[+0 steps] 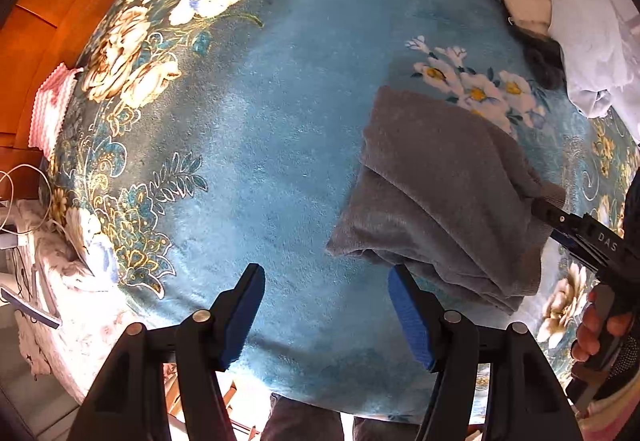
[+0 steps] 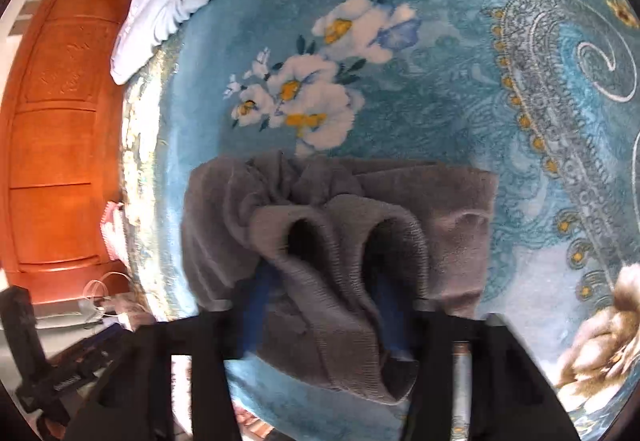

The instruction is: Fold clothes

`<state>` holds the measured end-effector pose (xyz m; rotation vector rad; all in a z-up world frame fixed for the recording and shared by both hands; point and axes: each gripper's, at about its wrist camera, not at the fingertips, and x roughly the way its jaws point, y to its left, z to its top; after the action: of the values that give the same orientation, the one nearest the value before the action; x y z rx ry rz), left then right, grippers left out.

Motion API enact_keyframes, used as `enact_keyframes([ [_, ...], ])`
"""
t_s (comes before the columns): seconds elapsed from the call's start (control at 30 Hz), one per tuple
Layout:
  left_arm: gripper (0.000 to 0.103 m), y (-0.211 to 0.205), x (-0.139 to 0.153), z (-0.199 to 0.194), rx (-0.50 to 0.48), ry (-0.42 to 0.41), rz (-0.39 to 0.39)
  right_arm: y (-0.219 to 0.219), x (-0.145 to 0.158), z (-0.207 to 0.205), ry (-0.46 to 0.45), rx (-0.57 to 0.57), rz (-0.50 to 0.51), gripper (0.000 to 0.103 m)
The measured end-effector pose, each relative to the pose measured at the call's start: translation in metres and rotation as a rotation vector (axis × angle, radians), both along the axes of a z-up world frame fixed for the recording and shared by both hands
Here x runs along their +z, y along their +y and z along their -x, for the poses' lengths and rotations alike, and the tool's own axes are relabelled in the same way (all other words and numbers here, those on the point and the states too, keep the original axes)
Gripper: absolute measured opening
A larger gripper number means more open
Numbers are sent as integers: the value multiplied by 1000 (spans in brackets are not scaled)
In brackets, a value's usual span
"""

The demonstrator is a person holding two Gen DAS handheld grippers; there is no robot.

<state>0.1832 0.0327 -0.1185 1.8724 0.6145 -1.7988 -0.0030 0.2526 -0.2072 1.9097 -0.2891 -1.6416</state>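
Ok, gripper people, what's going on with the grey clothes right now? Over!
Left hand-held gripper open, empty. Right hand-held gripper shut on grey garment, partly folded on blue blanket. Nothing blocking.

We see our right hand-held gripper (image 2: 320,305) clamped on a bunched grey garment (image 2: 340,225) lying on the floral blue blanket (image 2: 440,101).

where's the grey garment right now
The grey garment lies partly folded on the blue floral blanket, right of centre in the left wrist view, just below a white flower print; the right gripper grips its ribbed edge.
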Motion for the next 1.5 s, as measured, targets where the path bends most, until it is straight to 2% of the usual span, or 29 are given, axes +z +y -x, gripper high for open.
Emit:
enact_keyframes([
  [0.03,68,1,-2,1,-1,-2,-5,-1,4,-1,2,3,16,15],
  [0.13,68,3,-6,5,-4,-1,-19,3,22,-4,1,-8,88,12],
  [0.27,68,9,-6,9,-26,10,-29,43,53,-1,17,-132,236,11],
  [0.33,68,10,-7,10,-40,11,-33,59,44,4,15,-177,193,11],
  [0.43,68,10,-11,9,-45,3,-39,68,1,12,-43,-173,14,11],
  [0.67,68,7,-16,12,-56,-6,-37,68,-18,15,-48,-202,-37,14],
  [0.73,68,5,-17,15,-57,-6,-33,74,-24,13,-63,-221,-71,22],
  [0.8,68,6,-16,19,-59,3,-34,80,-15,9,-47,-245,-72,29],
  [0.93,68,13,-18,24,-92,18,-38,99,12,2,44,-278,-100,29],
  [1.0,68,19,-21,26,-117,21,-32,100,22,-5,58,-276,-74,29],
  [1.13,68,38,-29,29,-210,34,-9,85,23,-15,45,-212,-46,29],
  [1.23,68,60,-35,32,-373,34,28,75,20,-18,34,-187,-20,29],
  [1.33,68,82,-45,34,-568,20,97,65,17,-21,25,-161,5,29],
  [1.4,60,95,-52,35,-699,9,166,57,16,-15,41,-136,7,29],
  [1.47,36,103,-60,37,-786,-1,216,50,17,-9,43,-127,24,29],
  [1.5,30,105,-64,38,-823,-7,239,47,16,-6,39,-120,38,29],
])
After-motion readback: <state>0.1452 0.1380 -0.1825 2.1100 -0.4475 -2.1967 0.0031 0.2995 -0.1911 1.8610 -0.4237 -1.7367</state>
